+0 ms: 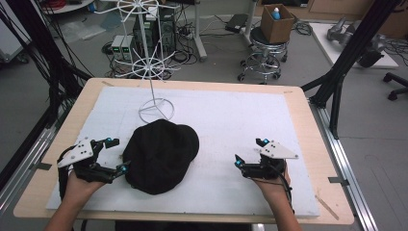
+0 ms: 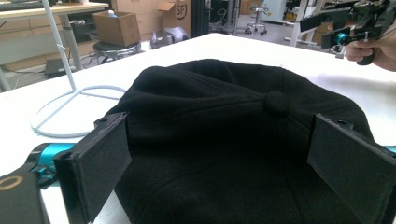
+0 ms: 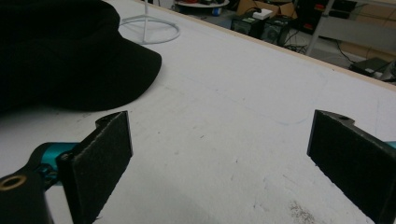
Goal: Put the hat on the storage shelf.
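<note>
On the white foam mat (image 1: 231,120) lay the soft black cloth cap (image 1: 161,154), my left gripper (image 1: 115,155) open beside it, my right gripper (image 1: 249,153) open well apart. I feared pinching only loose fabric, letting it slip.

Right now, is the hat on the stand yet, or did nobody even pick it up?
Not yet. The black cap lies flat on the white board, below the wire stand. The left gripper is open beside it, the right gripper open and apart. Grabbing and any hanging remain.

Overhead camera facing down the table (image 1: 308,120), two low tongs cameras close in, all sharing black cap (image 1: 161,154)
</note>
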Available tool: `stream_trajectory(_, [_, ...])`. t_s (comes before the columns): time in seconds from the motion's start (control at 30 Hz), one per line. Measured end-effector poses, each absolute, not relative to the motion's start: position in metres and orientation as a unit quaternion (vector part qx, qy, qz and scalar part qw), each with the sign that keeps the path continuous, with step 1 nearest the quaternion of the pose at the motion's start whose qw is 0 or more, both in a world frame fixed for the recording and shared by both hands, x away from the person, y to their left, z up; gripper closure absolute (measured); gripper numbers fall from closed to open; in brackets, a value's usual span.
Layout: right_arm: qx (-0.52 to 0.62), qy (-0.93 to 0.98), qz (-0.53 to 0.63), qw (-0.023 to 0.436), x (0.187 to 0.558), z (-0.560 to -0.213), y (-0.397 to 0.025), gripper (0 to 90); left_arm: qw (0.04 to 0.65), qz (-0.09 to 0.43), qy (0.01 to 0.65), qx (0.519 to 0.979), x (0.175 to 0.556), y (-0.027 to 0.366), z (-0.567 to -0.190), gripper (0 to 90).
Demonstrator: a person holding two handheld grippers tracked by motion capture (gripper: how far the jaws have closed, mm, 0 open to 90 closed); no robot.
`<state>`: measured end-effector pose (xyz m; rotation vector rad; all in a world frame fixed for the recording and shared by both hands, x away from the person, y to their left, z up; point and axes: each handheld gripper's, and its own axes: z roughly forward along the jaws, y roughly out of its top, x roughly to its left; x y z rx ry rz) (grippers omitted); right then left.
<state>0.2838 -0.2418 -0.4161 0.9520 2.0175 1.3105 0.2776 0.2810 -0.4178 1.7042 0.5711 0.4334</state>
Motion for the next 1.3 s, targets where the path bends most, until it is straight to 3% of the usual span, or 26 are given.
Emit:
stream_trajectory(0.73, [0.363, 0.745, 0.493, 0.267, 0.284, -0.415, -0.244, 5.6, 0.605, 0.183, 0.238, 0.737, 0.277, 0.272, -0.412, 7.0])
stream_trajectory(1.3, [0.367, 0.744, 0.49, 0.268, 0.286, -0.416, -0.244, 5.6, 0.569, 0.16, 0.216, 0.777, 0.289, 0.223, -0.406, 7.1])
